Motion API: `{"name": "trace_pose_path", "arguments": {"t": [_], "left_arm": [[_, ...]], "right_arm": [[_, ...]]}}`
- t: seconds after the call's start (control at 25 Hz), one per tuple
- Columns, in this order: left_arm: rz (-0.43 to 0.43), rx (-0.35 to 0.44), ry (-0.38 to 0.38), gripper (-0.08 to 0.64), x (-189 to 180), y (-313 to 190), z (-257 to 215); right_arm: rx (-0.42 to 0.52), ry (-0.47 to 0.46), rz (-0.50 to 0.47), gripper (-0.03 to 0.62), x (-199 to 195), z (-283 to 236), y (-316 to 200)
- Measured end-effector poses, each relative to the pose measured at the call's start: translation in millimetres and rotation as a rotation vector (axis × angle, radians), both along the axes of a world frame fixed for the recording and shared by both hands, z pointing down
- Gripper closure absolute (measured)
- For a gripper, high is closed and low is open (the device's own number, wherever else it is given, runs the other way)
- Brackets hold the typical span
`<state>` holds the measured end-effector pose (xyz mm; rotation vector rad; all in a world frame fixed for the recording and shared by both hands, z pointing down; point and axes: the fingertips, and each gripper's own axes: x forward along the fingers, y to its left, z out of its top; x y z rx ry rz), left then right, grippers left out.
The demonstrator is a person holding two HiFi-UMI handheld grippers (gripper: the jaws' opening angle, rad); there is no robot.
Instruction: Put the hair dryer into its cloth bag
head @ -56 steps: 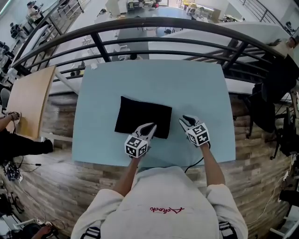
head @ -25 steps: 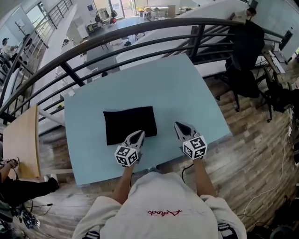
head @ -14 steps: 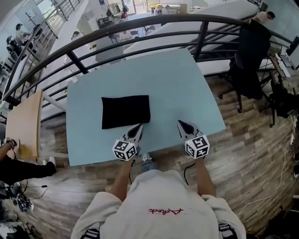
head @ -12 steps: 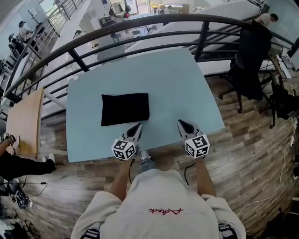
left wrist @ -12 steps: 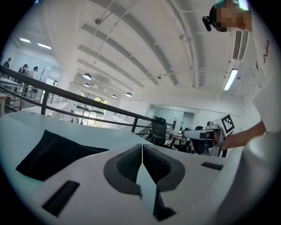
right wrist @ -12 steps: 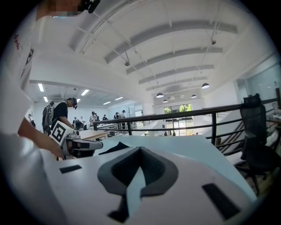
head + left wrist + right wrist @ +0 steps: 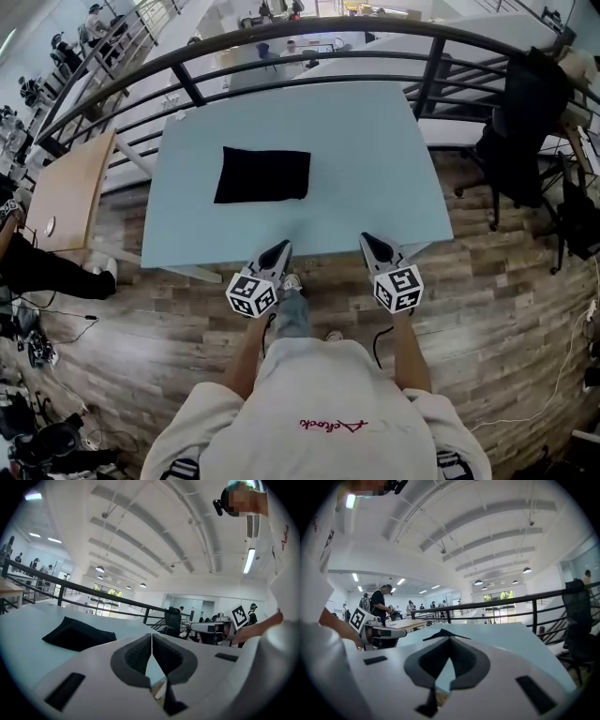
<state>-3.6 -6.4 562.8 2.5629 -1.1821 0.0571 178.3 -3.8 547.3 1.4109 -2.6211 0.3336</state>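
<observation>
A flat black cloth bag [image 7: 262, 175] lies on the light blue table [image 7: 366, 159], left of its middle. No hair dryer shows in any view. My left gripper [image 7: 281, 246] hovers at the table's near edge, shut, with nothing between its jaws. The right gripper [image 7: 367, 238] is level with it to the right, also shut and holding nothing. In the left gripper view the bag [image 7: 77, 633] sits ahead to the left of the closed jaws [image 7: 151, 637]. From the right gripper [image 7: 449, 641], the bag [image 7: 440, 633] is only a dark sliver just over its jaws.
A dark metal railing [image 7: 281, 42] curves behind the table. A wooden table [image 7: 70, 192] stands at the left, with a person's arm [image 7: 37, 267] below it. A black chair [image 7: 525, 112] is at the right. Wooden floor [image 7: 506, 309] surrounds me.
Both grippers have drawn back from over the table to its near edge, and the table with the bag now lies farther off. The jaws stay shut.
</observation>
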Motion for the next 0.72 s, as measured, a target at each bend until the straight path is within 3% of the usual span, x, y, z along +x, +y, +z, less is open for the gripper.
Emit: {"name": "trace_pose_path", "arguments": {"t": [0.36, 0.72], "left_arm": [[-0.034, 0.002, 0.004, 0.546, -30.0, 69.1, -5.2], [-0.068, 0.027, 0.03, 0.546, -68.7, 106.1, -16.7]], "right_arm": [[0.008, 0.002, -0.053, 0.577, -39.5, -5.9, 58.9], [0.03, 0.03, -0.067, 0.577, -75.9, -16.3, 80.7]]}}
